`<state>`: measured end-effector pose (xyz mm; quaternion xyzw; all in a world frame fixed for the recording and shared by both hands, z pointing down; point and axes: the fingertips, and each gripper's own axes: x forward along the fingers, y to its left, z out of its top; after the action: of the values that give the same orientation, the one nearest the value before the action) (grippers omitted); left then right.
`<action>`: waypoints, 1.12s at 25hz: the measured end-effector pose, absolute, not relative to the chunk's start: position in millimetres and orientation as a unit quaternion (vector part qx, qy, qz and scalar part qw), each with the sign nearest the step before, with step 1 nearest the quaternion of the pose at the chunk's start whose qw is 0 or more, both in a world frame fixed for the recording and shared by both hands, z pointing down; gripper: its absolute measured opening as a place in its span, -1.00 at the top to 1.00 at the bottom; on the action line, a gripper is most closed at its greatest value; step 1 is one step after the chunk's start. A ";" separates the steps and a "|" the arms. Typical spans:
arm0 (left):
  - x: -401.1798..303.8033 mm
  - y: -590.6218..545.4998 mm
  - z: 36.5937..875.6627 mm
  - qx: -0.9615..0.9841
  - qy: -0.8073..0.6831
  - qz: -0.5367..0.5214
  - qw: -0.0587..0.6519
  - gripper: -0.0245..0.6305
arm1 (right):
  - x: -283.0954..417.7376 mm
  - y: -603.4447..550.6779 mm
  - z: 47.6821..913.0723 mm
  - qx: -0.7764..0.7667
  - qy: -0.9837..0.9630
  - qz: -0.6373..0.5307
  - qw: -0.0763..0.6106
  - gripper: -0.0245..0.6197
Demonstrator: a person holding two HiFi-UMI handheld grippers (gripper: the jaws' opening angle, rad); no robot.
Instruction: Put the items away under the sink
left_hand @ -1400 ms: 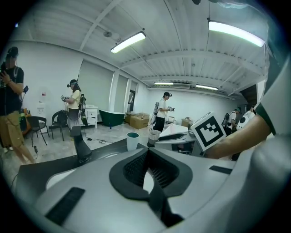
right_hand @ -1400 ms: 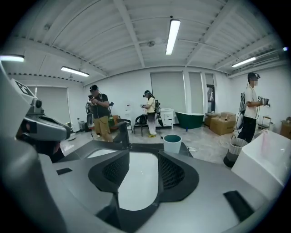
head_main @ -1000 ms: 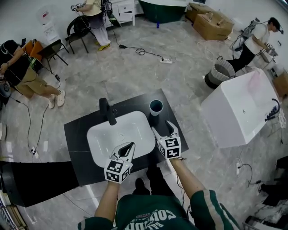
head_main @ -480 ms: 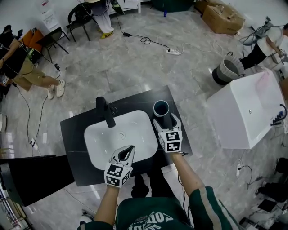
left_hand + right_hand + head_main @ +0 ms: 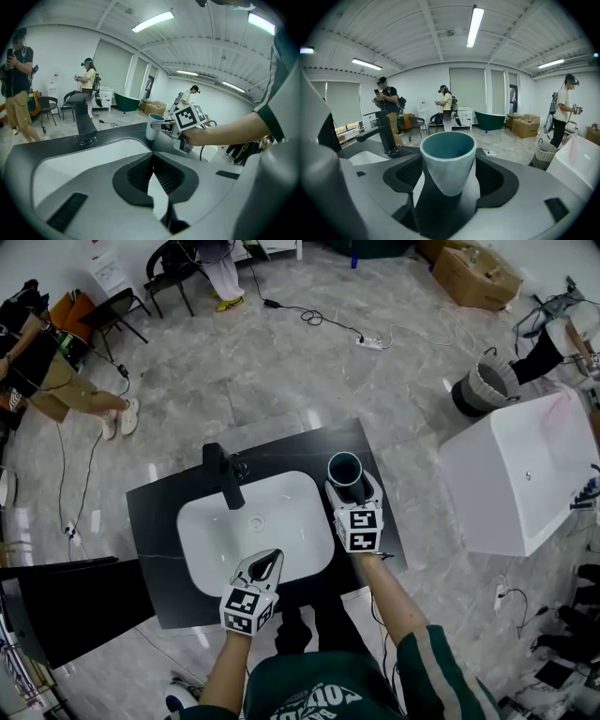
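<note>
A pale blue faceted ceramic cup [image 5: 448, 164], teal inside, stands on the black countertop [image 5: 281, 451] right of the white basin [image 5: 220, 545]. The right gripper [image 5: 449, 176], jaws just opening wide, flanks it without touching. It looks stiff, smooth and breakable, best squeezed mid-wall. The left gripper [image 5: 152, 161] is closed and empty.

Cup [image 5: 345, 468] on ctr [image 5: 159, 512], R of basin [image 5: 234, 545]; faucet [image 5: 225, 479] behind basin.

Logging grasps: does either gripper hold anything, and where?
Nothing. The right gripper, jaws just opening, stands clear around the pale, teal-lined cup; left gripper shut, empty.
</note>
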<state>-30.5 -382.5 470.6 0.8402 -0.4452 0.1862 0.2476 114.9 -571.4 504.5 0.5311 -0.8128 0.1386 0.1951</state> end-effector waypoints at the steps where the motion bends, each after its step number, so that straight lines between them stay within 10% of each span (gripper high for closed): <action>1: -30.8 -381.7 472.0 0.839 -0.446 0.187 0.249 0.89 | 115.0 -572.5 505.9 0.531 -0.813 0.140 0.194 -0.11; 28: -56.9 -346.7 429.2 0.848 -0.454 0.156 0.224 0.89 | 99.0 -517.6 450.4 0.508 -0.834 0.124 0.174 -0.11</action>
<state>-56.9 -346.7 429.2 0.8483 -0.4537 0.1565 0.2238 99.0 -517.6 450.4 0.5081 -0.8343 0.1244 0.1739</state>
